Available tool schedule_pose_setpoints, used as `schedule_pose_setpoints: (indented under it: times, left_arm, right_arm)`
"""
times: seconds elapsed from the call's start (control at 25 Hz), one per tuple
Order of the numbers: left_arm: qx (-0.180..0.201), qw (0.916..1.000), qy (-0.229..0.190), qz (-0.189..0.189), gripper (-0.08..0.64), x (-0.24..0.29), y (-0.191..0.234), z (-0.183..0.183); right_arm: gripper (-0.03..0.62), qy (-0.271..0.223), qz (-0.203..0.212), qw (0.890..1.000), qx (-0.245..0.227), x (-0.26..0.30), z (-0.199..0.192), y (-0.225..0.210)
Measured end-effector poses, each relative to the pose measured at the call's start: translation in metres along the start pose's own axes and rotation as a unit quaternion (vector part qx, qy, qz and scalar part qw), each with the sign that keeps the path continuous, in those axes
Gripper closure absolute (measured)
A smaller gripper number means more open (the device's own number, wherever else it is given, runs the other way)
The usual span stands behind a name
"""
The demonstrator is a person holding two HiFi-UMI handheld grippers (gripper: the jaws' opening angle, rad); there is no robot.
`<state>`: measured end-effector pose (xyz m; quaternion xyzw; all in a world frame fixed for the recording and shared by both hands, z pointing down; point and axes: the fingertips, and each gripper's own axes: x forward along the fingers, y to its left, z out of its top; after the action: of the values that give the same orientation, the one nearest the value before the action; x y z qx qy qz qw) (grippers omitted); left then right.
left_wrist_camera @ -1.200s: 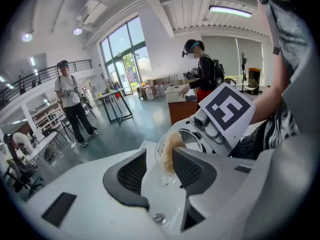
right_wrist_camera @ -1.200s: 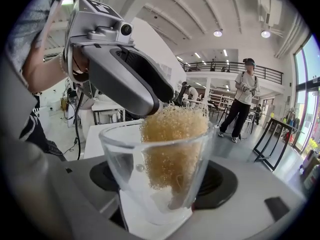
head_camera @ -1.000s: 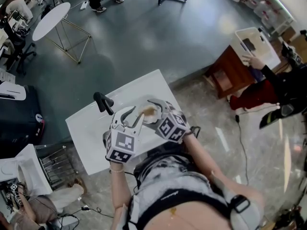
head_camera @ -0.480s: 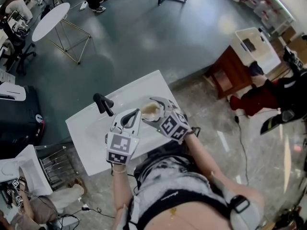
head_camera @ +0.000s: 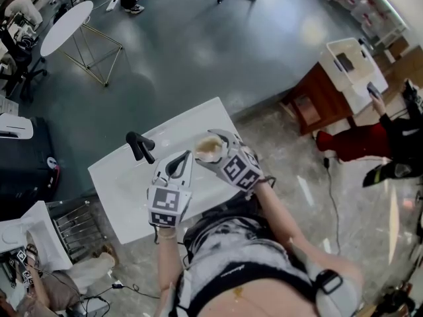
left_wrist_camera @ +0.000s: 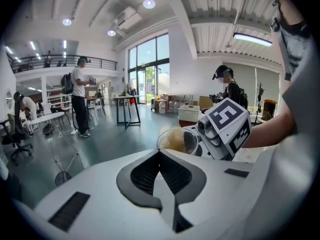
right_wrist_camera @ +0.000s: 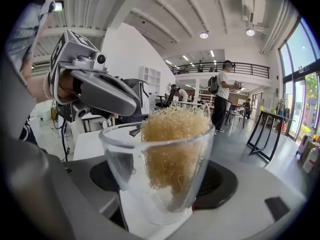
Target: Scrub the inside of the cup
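Right gripper [right_wrist_camera: 161,186] clamped on the clear cup [right_wrist_camera: 150,174]; tan scrubber [right_wrist_camera: 172,134] stuffed inside, poking above the rim. Left gripper [left_wrist_camera: 161,156] jaws pressed together, nothing between them, with the cup just beyond its tips at 1 o'clock. Both over the white sink [head_camera: 125,183]; black tap [head_camera: 139,144] at the left gripper's 10 o'clock.

Left gripper [left_wrist_camera: 160,153]: jaws were closed tip to tip, with nothing between them. Clear cup [left_wrist_camera: 190,139] sat just past the tips at 1 o'clock, tan scrubber [left_wrist_camera: 171,140] inside. Right gripper [left_wrist_camera: 196,145] was against the cup's 3 o'clock side, its marker cube [left_wrist_camera: 229,123] at 2 o'clock. Forearm [left_wrist_camera: 272,134] ran off at 3. Standing person [left_wrist_camera: 78,100] at 10 o'clock, well back.
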<state>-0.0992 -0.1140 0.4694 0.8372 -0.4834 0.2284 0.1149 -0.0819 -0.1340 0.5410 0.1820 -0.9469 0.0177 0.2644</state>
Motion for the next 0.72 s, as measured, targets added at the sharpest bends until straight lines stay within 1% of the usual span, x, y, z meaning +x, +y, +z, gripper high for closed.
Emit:
schedule_pose_setpoints:
  times: [0.24, 0.48, 0.72]
  left_arm:
    - [-0.013, 0.9999, 0.005, 0.002, 0.549, 0.014, 0.008, -0.008]
    - [-0.022, 0.9995, 0.018, -0.010, 0.549, 0.031, 0.006, -0.017]
    - [-0.027, 0.9991, 0.028, -0.017, 0.549, 0.044, 0.005, -0.024]
  right_arm:
    - [0.195, 0.000, -0.002, 1.000, 0.014, 0.010, 0.000, -0.017]
    - [0.195, 0.005, 0.001, 1.000, 0.028, 0.020, -0.009, -0.033]
    - [0.196, 0.005, -0.005, 0.999, 0.037, 0.031, -0.013, -0.052]
